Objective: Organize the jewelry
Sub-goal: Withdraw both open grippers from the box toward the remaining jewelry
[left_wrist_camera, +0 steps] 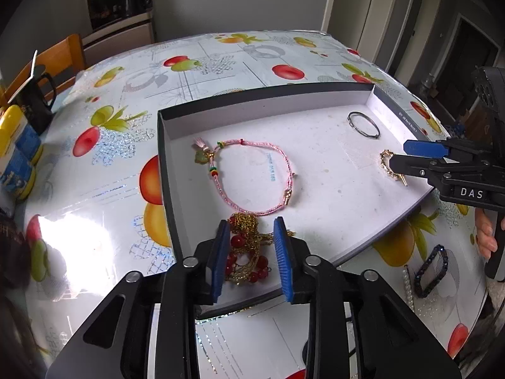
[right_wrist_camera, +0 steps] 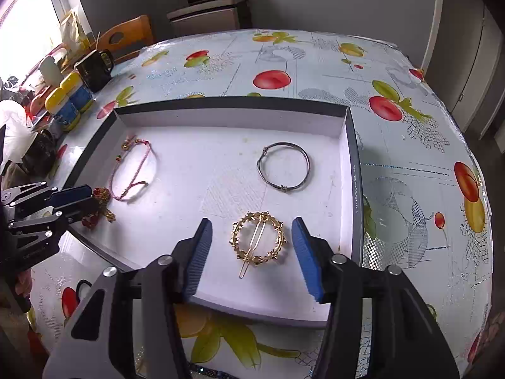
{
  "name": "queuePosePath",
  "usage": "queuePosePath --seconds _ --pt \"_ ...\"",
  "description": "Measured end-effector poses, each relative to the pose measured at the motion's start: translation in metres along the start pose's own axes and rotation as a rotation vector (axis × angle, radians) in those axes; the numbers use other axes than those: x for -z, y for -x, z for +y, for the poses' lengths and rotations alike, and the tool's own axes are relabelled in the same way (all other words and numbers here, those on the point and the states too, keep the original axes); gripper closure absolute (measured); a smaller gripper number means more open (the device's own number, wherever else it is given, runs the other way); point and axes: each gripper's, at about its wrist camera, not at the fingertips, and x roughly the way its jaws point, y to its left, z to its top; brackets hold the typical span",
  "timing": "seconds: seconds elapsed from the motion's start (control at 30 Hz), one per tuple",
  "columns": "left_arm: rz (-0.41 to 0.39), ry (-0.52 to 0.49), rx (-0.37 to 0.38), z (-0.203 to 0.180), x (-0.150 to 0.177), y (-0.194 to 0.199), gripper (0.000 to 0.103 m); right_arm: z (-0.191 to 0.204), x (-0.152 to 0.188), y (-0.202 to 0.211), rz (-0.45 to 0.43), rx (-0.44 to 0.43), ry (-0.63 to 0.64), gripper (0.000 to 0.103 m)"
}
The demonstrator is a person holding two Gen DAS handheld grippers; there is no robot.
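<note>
A shallow box [left_wrist_camera: 268, 105] with a white floor and dark rim holds the jewelry. A gold chain necklace with red beads [left_wrist_camera: 244, 246] lies at its near edge between the blue pads of my left gripper [left_wrist_camera: 252, 221], which is open with a gap on the right side. A round gold hair clip [right_wrist_camera: 257, 241] rests on the box floor between the jaws of my right gripper [right_wrist_camera: 251, 221], open and apart from it. A pink cord bracelet [left_wrist_camera: 287, 197] and a thin silver bangle [right_wrist_camera: 283, 187] lie further in. The right gripper [left_wrist_camera: 398, 154] also shows in the left wrist view.
A black bead bracelet [left_wrist_camera: 430, 268] and a pearl strand [left_wrist_camera: 408, 287] lie on the fruit-print tablecloth right of the box. A black mug [right_wrist_camera: 94, 69] and yellow-lidded jars [right_wrist_camera: 68, 101] stand at the far left, with a wooden chair [right_wrist_camera: 126, 36] behind. Fingers of a hand [left_wrist_camera: 486, 237] hold the right tool.
</note>
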Motion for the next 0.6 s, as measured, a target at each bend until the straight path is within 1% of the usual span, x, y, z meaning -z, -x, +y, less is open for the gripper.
queuePosePath --seconds 0.1,0.13,0.17,0.2,0.23,0.27,0.3,0.37,0.4,0.47,0.53,0.6 --pt "-0.018 -0.001 0.002 -0.002 0.001 0.008 0.059 0.003 -0.001 0.014 -0.037 0.000 0.008 0.046" --pt "-0.025 -0.001 0.002 -0.003 0.001 0.011 0.057 0.004 -0.001 0.020 -0.049 0.000 0.009 0.044" --pt "-0.034 -0.002 0.001 -0.004 0.001 0.015 0.051 0.004 -0.001 0.026 -0.065 -0.002 0.009 0.037" --pt "-0.046 -0.001 0.001 -0.005 0.001 0.019 0.044 0.005 -0.001 0.032 -0.082 -0.004 0.009 0.034" --pt "-0.060 0.002 0.003 -0.006 0.002 0.024 0.040 0.005 0.000 0.039 -0.101 -0.004 0.011 0.029" --pt "-0.073 0.007 0.005 -0.006 0.002 0.030 0.034 0.006 0.000 0.046 -0.120 -0.001 0.014 0.027" --pt "-0.085 0.012 0.008 -0.007 0.003 0.035 0.030 0.006 0.002 0.053 -0.136 0.003 0.016 0.026" --pt "-0.107 0.016 0.011 -0.008 0.005 0.046 0.027 0.006 0.006 0.065 -0.163 0.001 0.011 0.018" --pt "-0.119 0.015 0.007 -0.009 0.007 0.052 0.024 0.005 0.009 0.070 -0.179 -0.005 0.006 0.016" --pt "-0.141 0.011 -0.007 -0.011 0.011 0.063 0.022 0.003 0.014 0.080 -0.206 -0.011 -0.009 0.008" --pt "-0.160 0.009 -0.017 -0.013 0.016 0.073 0.019 -0.001 0.020 0.089 -0.232 -0.010 -0.029 0.005" --pt "-0.177 0.012 -0.022 -0.014 0.021 0.082 0.015 -0.005 0.026 0.096 -0.252 -0.005 -0.050 0.005"
